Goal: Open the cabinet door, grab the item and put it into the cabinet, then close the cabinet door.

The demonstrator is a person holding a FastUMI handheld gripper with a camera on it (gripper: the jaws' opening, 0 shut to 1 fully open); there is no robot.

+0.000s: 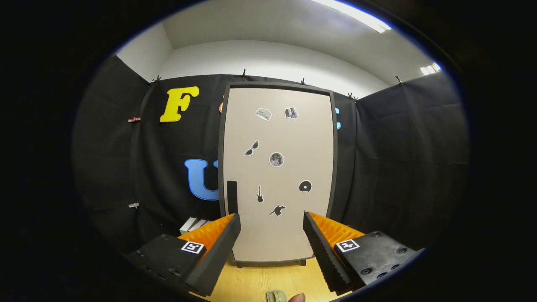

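A tall cabinet (pixel 277 176) stands on the wooden table straight ahead, beyond my fingers. Its pale door is shut and carries several small stickers. A dark vertical handle (pixel 232 196) sits low on the door's left side, just above my left fingertip. My gripper (pixel 272 222) is open, and nothing lies between its fingers. A small greenish item (pixel 277 296) lies on the table below the fingers, close to me, with a fingertip of a person's hand (pixel 297 298) beside it.
The wooden table (pixel 260 279) runs from me to the cabinet's feet. A few pale box-like things (pixel 194 225) lie to the left of the cabinet, behind my left finger. Black cloth walls close off the booth on the left, back and right.
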